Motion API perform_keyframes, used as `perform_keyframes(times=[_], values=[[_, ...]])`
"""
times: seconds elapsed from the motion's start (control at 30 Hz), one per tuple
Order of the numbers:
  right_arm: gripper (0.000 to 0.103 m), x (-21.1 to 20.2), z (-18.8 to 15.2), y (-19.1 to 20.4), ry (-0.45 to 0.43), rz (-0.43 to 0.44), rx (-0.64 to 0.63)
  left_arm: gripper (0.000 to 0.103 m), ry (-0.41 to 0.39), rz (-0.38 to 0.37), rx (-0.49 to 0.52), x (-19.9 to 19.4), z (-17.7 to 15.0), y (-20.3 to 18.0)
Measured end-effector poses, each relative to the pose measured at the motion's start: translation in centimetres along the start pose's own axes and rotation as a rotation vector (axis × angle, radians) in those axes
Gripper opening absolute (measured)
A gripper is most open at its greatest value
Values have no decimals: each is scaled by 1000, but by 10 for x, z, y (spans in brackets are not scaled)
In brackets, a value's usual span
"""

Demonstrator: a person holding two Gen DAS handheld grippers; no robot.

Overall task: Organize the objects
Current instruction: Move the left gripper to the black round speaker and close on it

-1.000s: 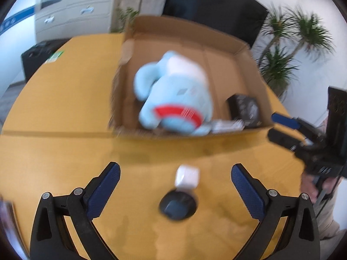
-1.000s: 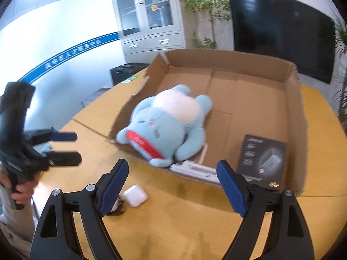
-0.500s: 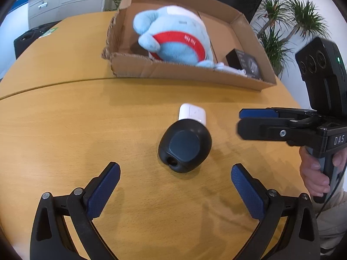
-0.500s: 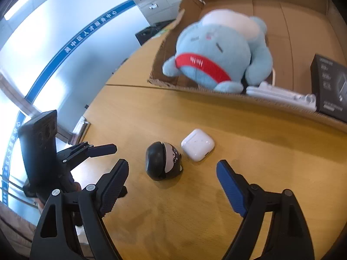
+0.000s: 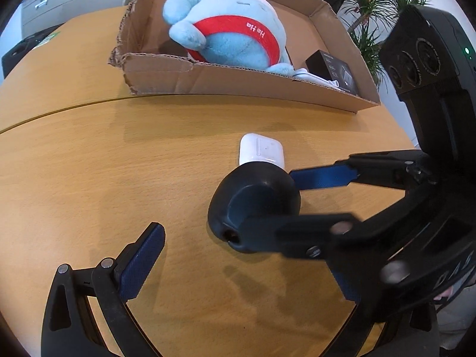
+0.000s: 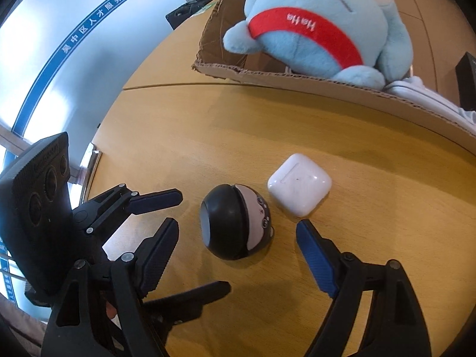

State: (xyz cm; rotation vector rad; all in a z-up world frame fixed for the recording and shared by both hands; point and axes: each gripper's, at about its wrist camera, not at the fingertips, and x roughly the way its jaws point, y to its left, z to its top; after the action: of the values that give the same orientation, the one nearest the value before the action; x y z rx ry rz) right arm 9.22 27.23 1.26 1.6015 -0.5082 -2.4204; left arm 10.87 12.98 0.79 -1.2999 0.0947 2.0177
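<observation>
A round black gadget with a grey band point(image 6: 236, 221) lies on the wooden table, and it also shows in the left wrist view point(image 5: 254, 205). A white earbud case point(image 6: 299, 184) lies just beyond it, seen too in the left wrist view point(image 5: 261, 150). My right gripper point(image 6: 238, 254) is open with its fingers on either side of the black gadget, low over the table; it shows in the left wrist view point(image 5: 285, 200) too. My left gripper point(image 5: 247, 267) is open and empty just left of the gadget; it appears in the right wrist view point(image 6: 166, 211).
A torn cardboard box point(image 5: 208, 80) stands behind on the table point(image 5: 89, 163). It holds a blue plush toy with a red band point(image 5: 232, 29), a small black box point(image 5: 333, 70) and a white item point(image 6: 422, 92). Cabinets and potted plants point(image 5: 369, 9) stand beyond.
Both grippers have dropped and come closer to the black gadget. My right gripper has moved in around it from the right. Both stay open.
</observation>
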Motion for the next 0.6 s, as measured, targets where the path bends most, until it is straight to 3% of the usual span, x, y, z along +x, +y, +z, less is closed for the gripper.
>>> perform_keyframes(times=[0.23, 0.43, 0.6], values=[[57, 11, -4, -12, 32, 36, 66, 103, 11, -9, 21, 9, 3, -5], [55, 7, -10, -13, 27, 38, 57, 101, 5, -5, 39, 12, 6, -15], [54, -5, -21, -18, 26, 43, 47, 91, 0, -4, 68, 13, 4, -30]])
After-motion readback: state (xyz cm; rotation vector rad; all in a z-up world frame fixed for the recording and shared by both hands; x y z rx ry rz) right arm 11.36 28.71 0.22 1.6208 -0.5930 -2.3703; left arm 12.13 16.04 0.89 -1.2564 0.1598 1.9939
